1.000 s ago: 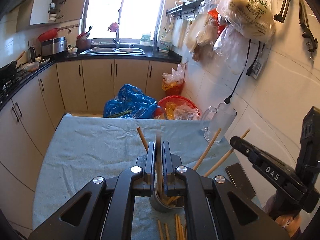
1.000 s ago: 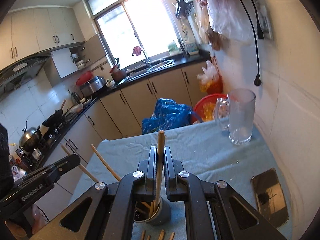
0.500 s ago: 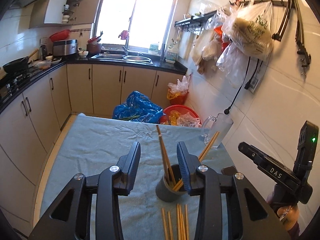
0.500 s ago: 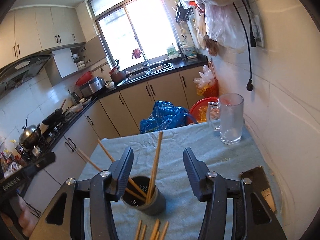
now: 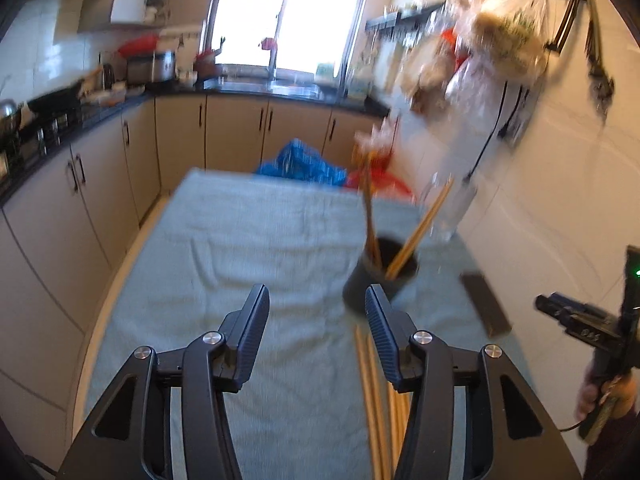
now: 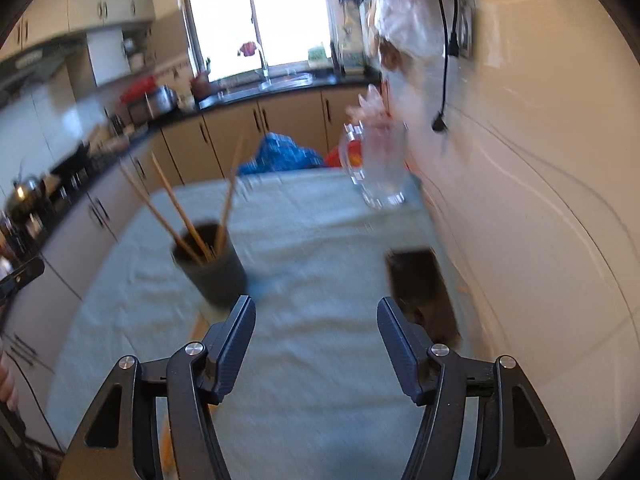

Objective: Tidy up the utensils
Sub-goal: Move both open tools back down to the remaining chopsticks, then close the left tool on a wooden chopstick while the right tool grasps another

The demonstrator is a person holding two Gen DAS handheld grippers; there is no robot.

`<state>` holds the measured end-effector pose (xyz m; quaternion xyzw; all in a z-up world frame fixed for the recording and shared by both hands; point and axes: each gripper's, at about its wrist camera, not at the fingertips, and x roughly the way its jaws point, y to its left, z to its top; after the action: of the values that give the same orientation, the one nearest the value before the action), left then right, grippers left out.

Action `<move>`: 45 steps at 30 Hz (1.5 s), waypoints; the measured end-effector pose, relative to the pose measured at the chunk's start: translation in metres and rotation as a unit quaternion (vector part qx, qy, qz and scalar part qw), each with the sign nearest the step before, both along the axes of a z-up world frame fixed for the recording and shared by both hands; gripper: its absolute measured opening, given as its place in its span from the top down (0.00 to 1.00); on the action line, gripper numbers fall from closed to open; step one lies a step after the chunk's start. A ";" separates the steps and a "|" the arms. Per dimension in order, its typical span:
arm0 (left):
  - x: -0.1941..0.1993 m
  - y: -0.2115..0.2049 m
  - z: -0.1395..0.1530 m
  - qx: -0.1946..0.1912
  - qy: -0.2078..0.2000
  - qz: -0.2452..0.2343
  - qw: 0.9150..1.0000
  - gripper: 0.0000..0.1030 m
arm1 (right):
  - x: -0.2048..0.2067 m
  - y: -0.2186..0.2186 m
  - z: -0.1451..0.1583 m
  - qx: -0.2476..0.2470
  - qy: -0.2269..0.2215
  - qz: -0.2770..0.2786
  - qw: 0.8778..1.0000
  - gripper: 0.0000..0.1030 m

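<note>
We note both pulled back since half-second ago: left gripper (image 5: 316, 332) fingers spread, empty; right gripper (image 6: 316, 344) likewise. Chopsticks (image 6: 188, 216) stand in dark cup (image 6: 214, 270), 10 o'clock of right gripper; loose chopsticks (image 5: 376, 400) on counter (image 5: 248, 240).

Desk (image 5: 248, 240) under a pale cloth, soft, wrinkled, matt. Chopsticks (image 5: 424, 220) light wood, bare finish. Holder cup (image 6: 212, 268) dark grey, matt. Mug (image 6: 380, 168) clear glass. Phone (image 6: 424, 288) dark, glossy face. Fingers (image 6: 236, 340) black matt plastic, ribbed pads, bright metal screws. Wall tiles (image 6: 520, 200) white, glossy
</note>
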<state>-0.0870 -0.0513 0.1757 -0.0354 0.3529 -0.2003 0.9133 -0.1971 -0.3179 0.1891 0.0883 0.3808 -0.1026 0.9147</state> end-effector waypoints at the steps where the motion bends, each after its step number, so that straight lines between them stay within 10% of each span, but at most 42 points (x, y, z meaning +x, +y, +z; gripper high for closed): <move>1: 0.000 -0.002 -0.013 0.004 0.017 -0.003 1.000 0.53 | -0.004 0.000 -0.005 -0.009 0.011 0.002 1.000 0.31; 7: 0.005 -0.035 -0.090 0.038 0.104 -0.048 0.993 0.53 | -0.021 0.019 -0.049 -0.044 0.073 0.038 0.996 0.29; 15: 0.021 -0.085 -0.142 0.072 0.148 -0.084 0.983 0.75 | 0.004 0.045 -0.099 0.043 0.090 0.086 0.991 0.34; 31: 0.058 -0.107 -0.153 0.088 0.161 -0.078 0.980 0.94 | 0.077 0.062 -0.137 0.104 0.109 0.079 0.985 0.51; 45: 0.062 -0.097 -0.147 0.017 0.189 -0.100 0.977 0.94 | 0.119 0.075 -0.149 0.035 0.117 0.072 0.990 0.62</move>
<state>-0.0251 -0.1485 0.0291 -0.0219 0.5239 -0.2742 0.8061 -0.0785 -0.2425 0.0397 0.0799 0.4940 -0.0327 0.8652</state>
